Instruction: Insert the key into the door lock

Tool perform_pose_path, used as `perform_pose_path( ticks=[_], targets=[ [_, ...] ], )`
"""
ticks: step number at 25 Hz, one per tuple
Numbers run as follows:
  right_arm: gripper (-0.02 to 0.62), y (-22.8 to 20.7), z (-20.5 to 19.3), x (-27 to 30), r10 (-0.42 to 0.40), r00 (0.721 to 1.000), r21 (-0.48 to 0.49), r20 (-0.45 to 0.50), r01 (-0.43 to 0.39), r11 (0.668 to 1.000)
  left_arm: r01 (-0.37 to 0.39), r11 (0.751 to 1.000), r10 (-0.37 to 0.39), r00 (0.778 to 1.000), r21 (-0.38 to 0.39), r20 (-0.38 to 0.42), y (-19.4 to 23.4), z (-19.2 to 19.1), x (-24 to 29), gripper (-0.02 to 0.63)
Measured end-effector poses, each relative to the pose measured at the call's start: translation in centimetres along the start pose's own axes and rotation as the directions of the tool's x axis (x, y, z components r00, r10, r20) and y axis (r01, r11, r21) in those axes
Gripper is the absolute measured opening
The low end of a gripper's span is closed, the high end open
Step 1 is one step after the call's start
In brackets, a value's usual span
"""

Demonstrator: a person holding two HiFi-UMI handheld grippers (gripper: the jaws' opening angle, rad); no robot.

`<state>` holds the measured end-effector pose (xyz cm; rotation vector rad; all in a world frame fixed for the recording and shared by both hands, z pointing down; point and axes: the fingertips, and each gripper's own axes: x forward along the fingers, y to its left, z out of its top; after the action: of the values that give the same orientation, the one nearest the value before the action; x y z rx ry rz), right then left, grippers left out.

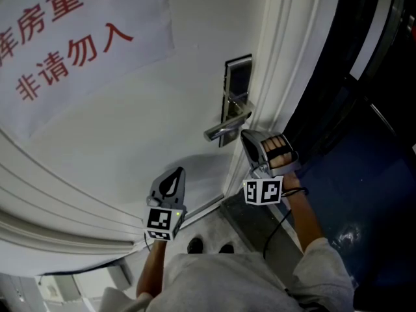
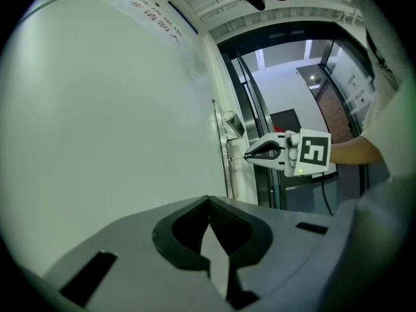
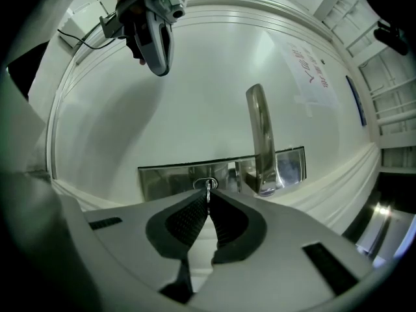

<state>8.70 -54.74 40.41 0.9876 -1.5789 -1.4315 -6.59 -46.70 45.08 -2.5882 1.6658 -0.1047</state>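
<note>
A white notice (image 1: 78,44) bears red characters; the floor (image 1: 374,194) is dark blue.

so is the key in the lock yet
Seems in: the right gripper pinches the key, its tip at the keyhole. How deep, cannot tell.

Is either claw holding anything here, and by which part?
The right claw pinches a small silver metal key by its back end, tip protruding; the left claw holds nothing.

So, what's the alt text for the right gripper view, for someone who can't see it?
The right gripper pinches a small metal key, its tip at the keyhole of a shiny lock plate on a white door. A lever handle juts from the plate; the left gripper hangs at upper left.
</note>
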Motion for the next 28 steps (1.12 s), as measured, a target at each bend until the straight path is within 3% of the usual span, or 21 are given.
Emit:
perform_pose_path(
  ticks=[12, 28],
  targets=[
    [0.03, -0.5, 0.3, 0.1, 0.039, 0.999, 0.002, -0.001, -0.039, 0.999, 0.011, 1.0, -0.011, 1.0, -0.004, -0.004, -0.3, -0.3, 0.0, 0.017],
    [0.029, -0.1, 0.1, 2.4, -0.013, 1.0, -0.034, -0.015, 0.013, 0.999, 0.002, 1.0, -0.003, 1.0, -0.025, -0.014, -0.1, -0.7, -0.1, 0.017]
  ],
)
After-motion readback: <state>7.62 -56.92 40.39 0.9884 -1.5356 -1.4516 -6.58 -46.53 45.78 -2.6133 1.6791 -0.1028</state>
